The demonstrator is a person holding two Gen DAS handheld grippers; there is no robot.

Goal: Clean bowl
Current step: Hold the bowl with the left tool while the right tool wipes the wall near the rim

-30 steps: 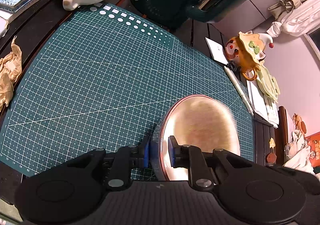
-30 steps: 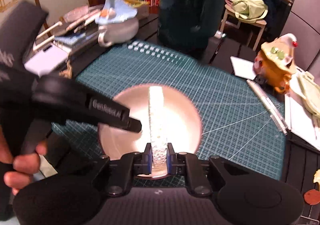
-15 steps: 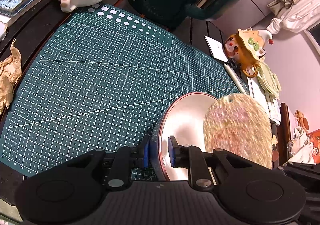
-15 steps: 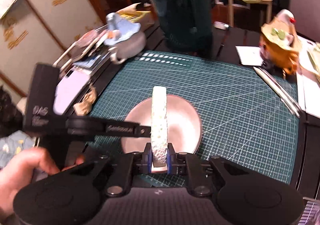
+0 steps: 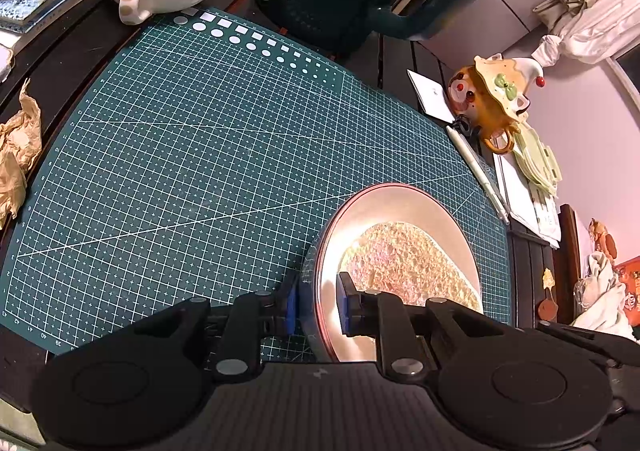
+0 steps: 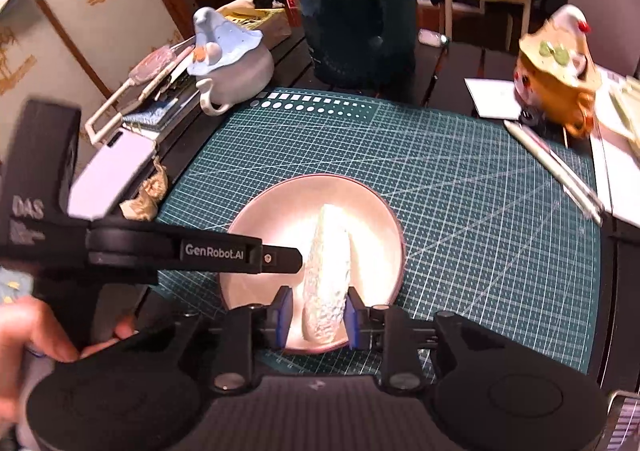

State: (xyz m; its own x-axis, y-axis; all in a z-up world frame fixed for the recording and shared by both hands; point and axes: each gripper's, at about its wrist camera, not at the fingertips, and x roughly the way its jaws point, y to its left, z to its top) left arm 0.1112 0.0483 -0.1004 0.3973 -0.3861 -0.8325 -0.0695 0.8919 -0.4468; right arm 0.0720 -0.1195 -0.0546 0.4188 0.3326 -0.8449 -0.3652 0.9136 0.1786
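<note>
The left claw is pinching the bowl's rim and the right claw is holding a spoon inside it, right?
Not a spoon. The right claw is holding a sponge inside the bowl, as the right wrist view shows. The left claw is pinching the bowl's rim.

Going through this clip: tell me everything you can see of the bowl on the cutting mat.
The bowl is shallow and round, with a pale, glossy pinkish inside and a thin darker rim; it looks ceramic or metal, I cannot tell which. It sits upright on the green cutting mat, near its front edge. The left gripper pinches its rim, one finger inside and one outside. A flat, speckled sponge, held on edge by the right gripper, reaches down into the bowl. No food or water shows inside.
</note>
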